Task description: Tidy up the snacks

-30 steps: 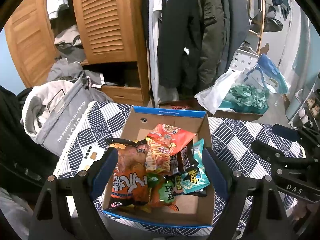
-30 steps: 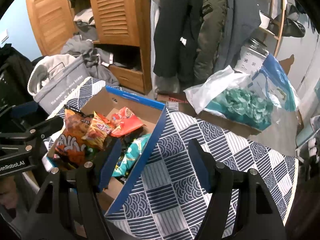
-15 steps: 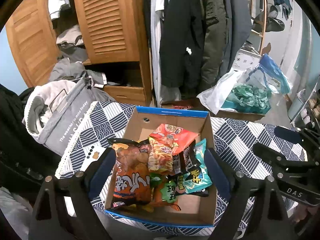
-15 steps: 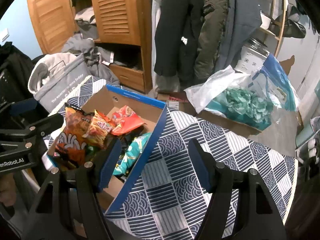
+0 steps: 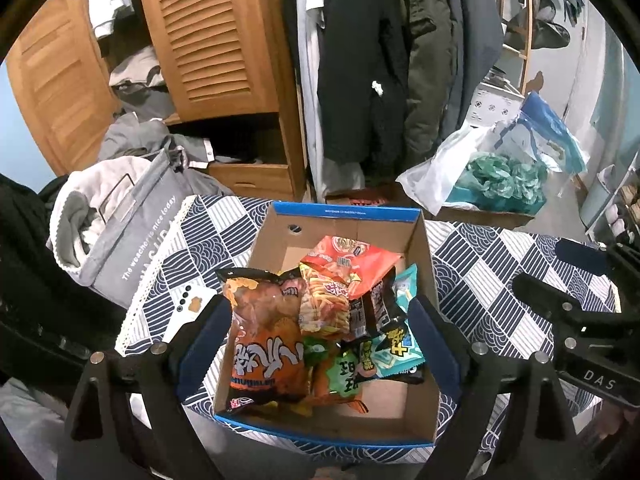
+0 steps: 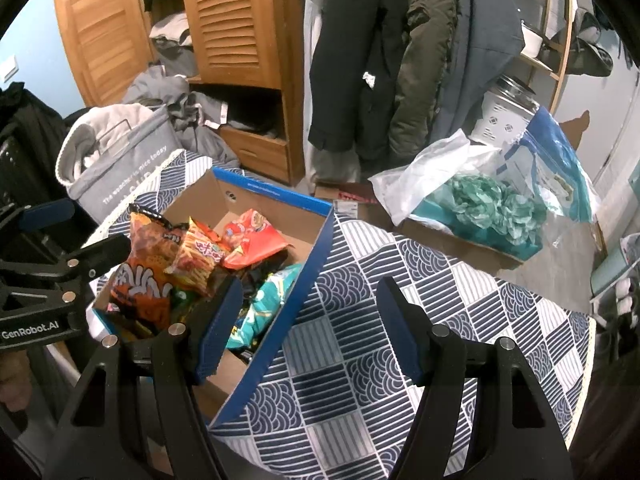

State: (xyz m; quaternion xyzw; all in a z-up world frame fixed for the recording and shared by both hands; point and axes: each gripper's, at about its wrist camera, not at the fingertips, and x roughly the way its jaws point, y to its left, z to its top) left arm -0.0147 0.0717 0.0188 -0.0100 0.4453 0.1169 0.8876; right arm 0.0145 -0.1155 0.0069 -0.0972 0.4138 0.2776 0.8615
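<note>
Cardboard box with blue outer walls sat on the tabletop, which wore a navy-and-white patterned cloth. All the snacks lay inside the box, heaped toward its near-left part; the far end and near-right corner of its floor were bare cardboard.

Contents, relative to the box: large orange chip bag against the left wall, a red-orange packet toward the middle and back, a teal packet against the right wall, a green packet low in front. They overlapped loosely (likely dropped in rather than arranged), so sorting looked unfinished.

Left tongs hung above the box, spread wide, one finger either side of the heap, nothing gripped; probably poised to pick a bag. Right tongs stood partly spread and empty, straddling the box's right wall without touching it, apparently waiting.

Left view alone showed a white phone on the cloth just left of the box, and the box's floor head-on. Right view alone showed the blue outer face of the right wall and the wide bare stretch of cloth to the box's right, a possible laying-out area.
</note>
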